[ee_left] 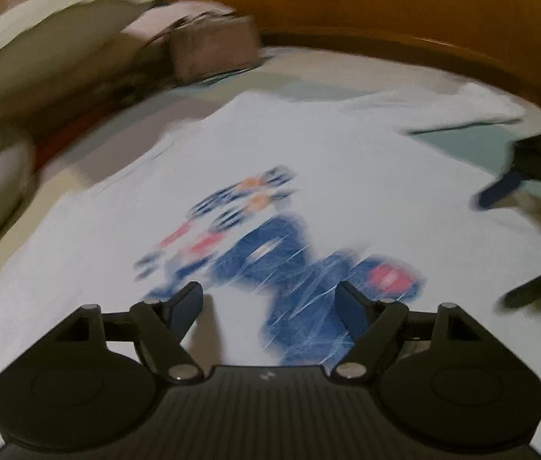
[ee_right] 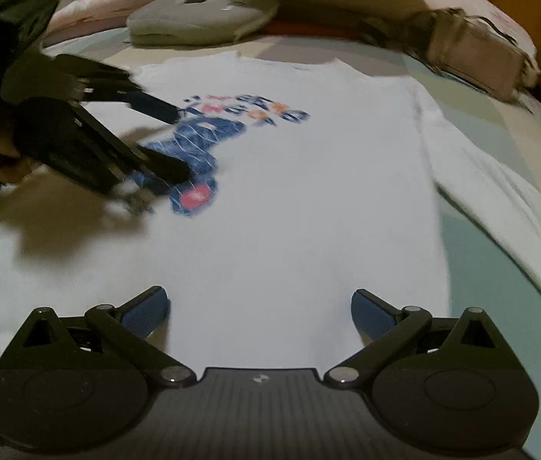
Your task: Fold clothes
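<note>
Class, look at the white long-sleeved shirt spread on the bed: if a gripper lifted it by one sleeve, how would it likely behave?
The white shirt would probably hang limp: it lies flat and follows the bed. The sleeve is long and thin, so it would likely rise first and drag the body after it. It looks light, so it may slide across the sheet.

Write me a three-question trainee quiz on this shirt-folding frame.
1. True or false: the left gripper holds the white shirt.
2. Which sleeve lies stretched out in the right wrist view: A) the one at the picture's right, B) none?
3. What colour is most of the shirt's print?

Key: 1 false, both it and the right gripper are open and empty; 2 A, the sleeve; 3 blue.
</note>
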Motion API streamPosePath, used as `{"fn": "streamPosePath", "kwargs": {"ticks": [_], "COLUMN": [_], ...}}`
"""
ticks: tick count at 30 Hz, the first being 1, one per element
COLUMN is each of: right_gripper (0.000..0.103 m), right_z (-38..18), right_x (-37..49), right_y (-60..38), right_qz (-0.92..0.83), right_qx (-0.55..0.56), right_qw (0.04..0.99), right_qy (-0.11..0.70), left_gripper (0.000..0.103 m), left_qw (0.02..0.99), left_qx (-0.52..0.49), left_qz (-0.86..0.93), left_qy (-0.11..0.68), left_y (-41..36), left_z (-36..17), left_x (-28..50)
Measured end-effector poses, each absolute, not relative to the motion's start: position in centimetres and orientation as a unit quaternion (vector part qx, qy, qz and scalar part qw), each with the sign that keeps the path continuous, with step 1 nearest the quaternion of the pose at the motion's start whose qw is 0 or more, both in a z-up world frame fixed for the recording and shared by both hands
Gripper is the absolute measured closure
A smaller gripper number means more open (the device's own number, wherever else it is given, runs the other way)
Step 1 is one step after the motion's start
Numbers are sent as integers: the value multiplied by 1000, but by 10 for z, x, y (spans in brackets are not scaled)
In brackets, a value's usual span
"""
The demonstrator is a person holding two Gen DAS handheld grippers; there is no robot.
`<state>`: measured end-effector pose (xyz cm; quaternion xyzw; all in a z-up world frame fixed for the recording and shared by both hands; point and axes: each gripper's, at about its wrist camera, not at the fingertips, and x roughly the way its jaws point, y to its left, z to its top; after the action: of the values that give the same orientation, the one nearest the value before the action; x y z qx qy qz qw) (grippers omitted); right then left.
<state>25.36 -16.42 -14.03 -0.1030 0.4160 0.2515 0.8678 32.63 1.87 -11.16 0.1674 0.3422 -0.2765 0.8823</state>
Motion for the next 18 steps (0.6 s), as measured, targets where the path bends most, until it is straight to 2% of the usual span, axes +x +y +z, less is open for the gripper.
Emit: {"fn": "streamPosePath", "kwargs": {"ticks": [3, 6, 12, 18], "right_gripper": [0, 0, 0, 0], "right_z": [-141, -138, -117, -106], "right_x": [239, 238, 250, 254], "right_y": [-178, -181, -199, -265], "right_qz": [261, 263, 233, 144], "right_qx": [-102, -97, -44, 30], "right_qw": [866, 863, 882, 911], "right_qy": [414, 420, 406, 385], "left_gripper": [20, 21, 23, 22], "left_qw": [886, 890, 894, 899], "left_qx": [122, 123, 160, 162], "left_qz": [-249, -226, -233, -270], "left_qy": [371, 376, 348, 304], "left_y": [50, 56, 25, -11], "left_z": [-113, -110, -89, -68], "left_x": [324, 315, 294, 276]}}
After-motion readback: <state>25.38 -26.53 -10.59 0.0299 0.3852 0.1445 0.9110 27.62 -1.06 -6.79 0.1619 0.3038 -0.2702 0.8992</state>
